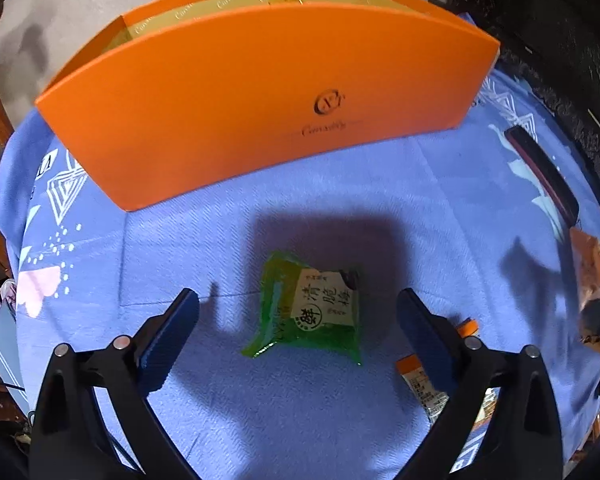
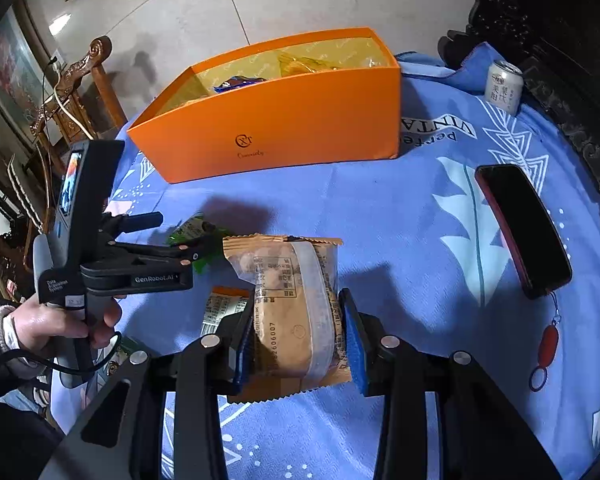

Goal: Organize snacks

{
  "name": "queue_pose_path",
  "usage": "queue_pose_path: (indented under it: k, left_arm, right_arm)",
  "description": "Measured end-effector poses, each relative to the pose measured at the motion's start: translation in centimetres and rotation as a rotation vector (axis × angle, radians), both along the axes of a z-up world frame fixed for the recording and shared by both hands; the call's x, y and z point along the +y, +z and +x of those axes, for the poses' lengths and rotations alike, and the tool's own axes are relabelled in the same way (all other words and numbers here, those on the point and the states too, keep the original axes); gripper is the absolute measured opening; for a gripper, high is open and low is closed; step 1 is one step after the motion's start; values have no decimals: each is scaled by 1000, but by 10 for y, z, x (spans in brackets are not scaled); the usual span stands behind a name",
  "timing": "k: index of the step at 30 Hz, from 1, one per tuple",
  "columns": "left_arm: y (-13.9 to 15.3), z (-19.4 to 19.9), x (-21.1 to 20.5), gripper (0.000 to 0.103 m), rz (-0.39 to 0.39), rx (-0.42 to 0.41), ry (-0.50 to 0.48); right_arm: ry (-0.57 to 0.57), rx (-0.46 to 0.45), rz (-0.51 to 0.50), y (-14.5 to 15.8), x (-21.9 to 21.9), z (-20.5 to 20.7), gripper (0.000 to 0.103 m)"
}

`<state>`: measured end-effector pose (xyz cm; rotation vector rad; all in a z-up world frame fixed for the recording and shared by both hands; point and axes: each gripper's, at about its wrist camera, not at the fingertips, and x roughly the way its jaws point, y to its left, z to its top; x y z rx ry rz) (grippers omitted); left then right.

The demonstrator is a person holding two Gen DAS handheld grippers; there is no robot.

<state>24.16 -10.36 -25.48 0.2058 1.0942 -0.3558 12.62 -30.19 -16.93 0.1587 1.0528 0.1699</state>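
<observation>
Right gripper (image 2: 296, 330): clenched on a brown snack packet (image 2: 290, 312), pads pressing both its sides, packet raised above the blue tablecloth (image 2: 420, 240). Left gripper (image 1: 298, 308): released, fingers spread wide over a green snack pouch (image 1: 310, 312) lying flat on the cloth between them. Orange-labelled packet (image 1: 422, 386): on the cloth just beside the left gripper's right finger. Orange box (image 2: 276, 120): toward the cloth's far edge, open-topped, wrapped snacks inside. Phone (image 2: 522, 230): face up near the right edge. Drink can (image 2: 504, 86): upright at the far right corner.
</observation>
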Motion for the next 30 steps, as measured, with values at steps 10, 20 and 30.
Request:
queue_pose_path:
  k: [10,20,30]
  left_arm:
    - [-12,2,-5,61,12,15,-7]
    - [14,-8,5,47,-59,-32,7]
    - [87,-19,20,47,-71,-150,50]
  right_arm:
    - [-7,0,-5,0,0,0,38]
    - [-37,-30,7,9,-5,-3,38]
    - [1,-111,7,41,4,6,38]
